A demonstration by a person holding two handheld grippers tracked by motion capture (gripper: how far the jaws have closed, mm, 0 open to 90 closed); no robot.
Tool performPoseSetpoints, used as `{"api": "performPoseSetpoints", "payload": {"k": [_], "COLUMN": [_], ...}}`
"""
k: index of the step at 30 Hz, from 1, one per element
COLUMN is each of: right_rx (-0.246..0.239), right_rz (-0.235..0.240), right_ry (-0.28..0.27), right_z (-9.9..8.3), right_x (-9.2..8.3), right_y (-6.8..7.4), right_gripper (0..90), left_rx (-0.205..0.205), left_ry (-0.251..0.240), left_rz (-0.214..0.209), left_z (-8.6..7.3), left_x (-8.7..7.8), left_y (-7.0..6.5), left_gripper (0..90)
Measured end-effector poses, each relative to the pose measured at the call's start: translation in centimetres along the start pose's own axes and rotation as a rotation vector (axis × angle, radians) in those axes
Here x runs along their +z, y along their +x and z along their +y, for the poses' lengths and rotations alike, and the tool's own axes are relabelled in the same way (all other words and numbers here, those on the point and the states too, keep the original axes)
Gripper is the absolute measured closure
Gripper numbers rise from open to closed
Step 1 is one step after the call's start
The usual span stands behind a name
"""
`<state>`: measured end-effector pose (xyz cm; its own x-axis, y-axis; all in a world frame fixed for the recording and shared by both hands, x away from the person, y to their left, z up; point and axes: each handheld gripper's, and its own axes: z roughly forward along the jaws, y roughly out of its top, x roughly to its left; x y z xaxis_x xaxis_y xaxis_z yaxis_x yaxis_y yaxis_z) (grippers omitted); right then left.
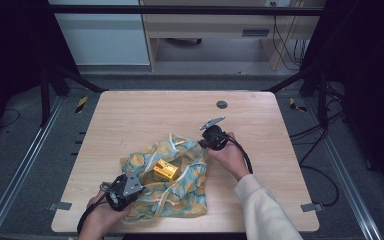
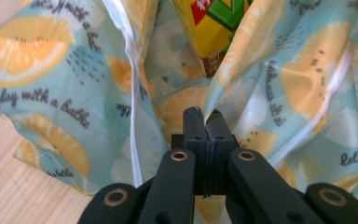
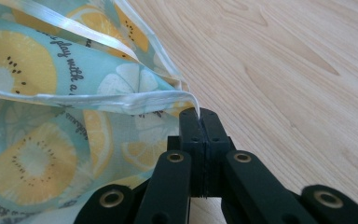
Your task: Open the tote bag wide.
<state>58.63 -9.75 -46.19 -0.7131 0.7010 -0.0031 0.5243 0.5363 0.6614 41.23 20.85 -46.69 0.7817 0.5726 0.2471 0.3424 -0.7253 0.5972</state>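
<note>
High view: one fruit-print cloth (image 1: 175, 182) is spread crumpled on the near half of the wooden table (image 1: 130, 115), with one yellow carton (image 1: 165, 171) lying on its middle. The left gripper (image 1: 135, 186) is seen at the cloth's near-left corner, the right gripper (image 1: 202, 141) at its far-right corner, so the two grips sit on opposite corners and the carton lies between them, on the diagonal. By judgement the carton is slightly nearer the left gripper.

Left gripper view: jaws are clamped tight together with a fold of the cloth (image 2: 279, 79) pinched at the tips; the carton (image 2: 209, 28) is seen straight ahead of the left gripper (image 2: 205, 114), just beyond the pinched fold, its long axis running away from the jaws.

Right gripper view: jaws are likewise squeezed together on the white hemmed edge (image 3: 135, 100) of the cloth, caught at the very tips of the right gripper (image 3: 199, 114); bare tabletop (image 3: 284, 70) lies to its right, cloth to its left.

Judged step: wrapping the carton, with both corners to be drawn inward over it along that diagonal. Grip on the hem looks shallow, so slipping is a risk.

Count: one cloth, one carton, two grippers, one round grey insert (image 1: 222, 104) in the table at the far side.
</note>
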Motion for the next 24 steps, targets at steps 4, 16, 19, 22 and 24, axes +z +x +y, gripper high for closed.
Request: {"api": "performPoseSetpoints", "payload": {"k": [4, 16, 19, 22, 24], "right_rx": [-0.006, 0.004, 0.014, 0.021, 0.010], "right_rz": [-0.007, -0.038, -0.050, -0.052, -0.061], "right_ry": [0.002, 0.011, 0.010, 0.006, 0.014], "right_z": [-0.3, -0.9, -1.1, -1.1, -1.1], "right_x": [0.1, -0.2, -0.3, -0.4, -0.5], "right_y": [-0.2, -1.3, -1.6, -1.6, -1.6], "right_gripper": [90.0, 90.0, 90.0, 90.0, 90.0], "left_rx": [0.018, 0.044, 0.047, 0.045, 0.044], "left_ry": [0.023, 0.066, 0.070, 0.068, 0.066], "left_rz": [-0.013, -0.029, -0.031, -0.031, -0.032], "left_z": [-0.2, -0.3, -0.3, -0.3, -0.3], "left_x": [0.1, 0.2, 0.2, 0.2, 0.1], "left_y": [-0.2, -0.7, -0.8, -0.8, -0.8], "left_gripper": [90.0, 90.0, 90.0, 90.0, 90.0]}}
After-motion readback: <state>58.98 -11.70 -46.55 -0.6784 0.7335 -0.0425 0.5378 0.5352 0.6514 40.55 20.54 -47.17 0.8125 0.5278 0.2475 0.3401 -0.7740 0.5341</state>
